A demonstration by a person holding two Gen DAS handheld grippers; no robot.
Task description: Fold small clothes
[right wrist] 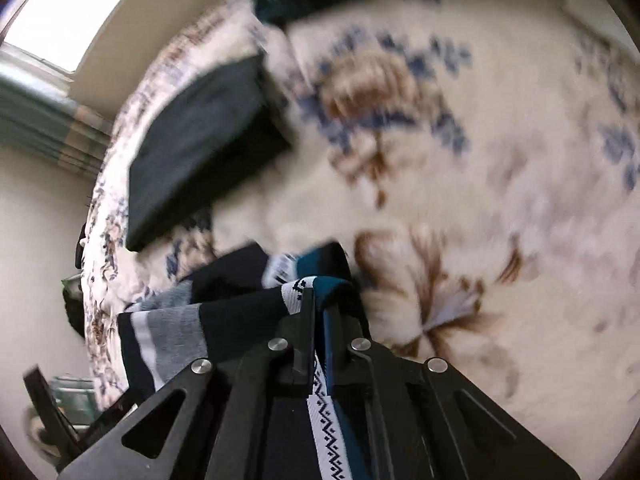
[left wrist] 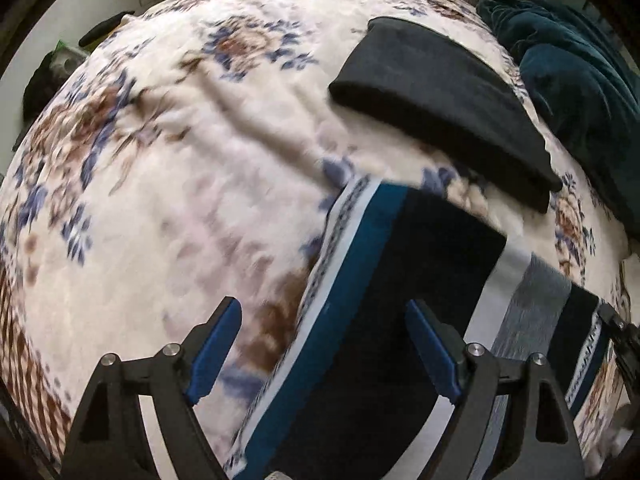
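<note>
The right gripper (right wrist: 316, 312) is clamped tight on the patterned white-and-teal band end of a striped knit sock in navy, grey, white and teal (right wrist: 188, 320), so the fold is probably being carried by that side. To get it neat, the pinched end should be drawn over the rest of the sock and laid flat, band lined up with band, before anything is let go. The cream fleece blanket with blue and brown flowers (left wrist: 160, 208) is soft and lumpy, so the cloth ought to be kept a bit taut.

The left gripper (left wrist: 326, 340) is spread wide with nothing pinched; the sock's navy and teal stretch is seen between and beyond its blue pads, not pressed by them.

A folded black garment (left wrist: 436, 100) sits nearer the blanket's far edge, by a dark teal pile (left wrist: 580, 80).
</note>
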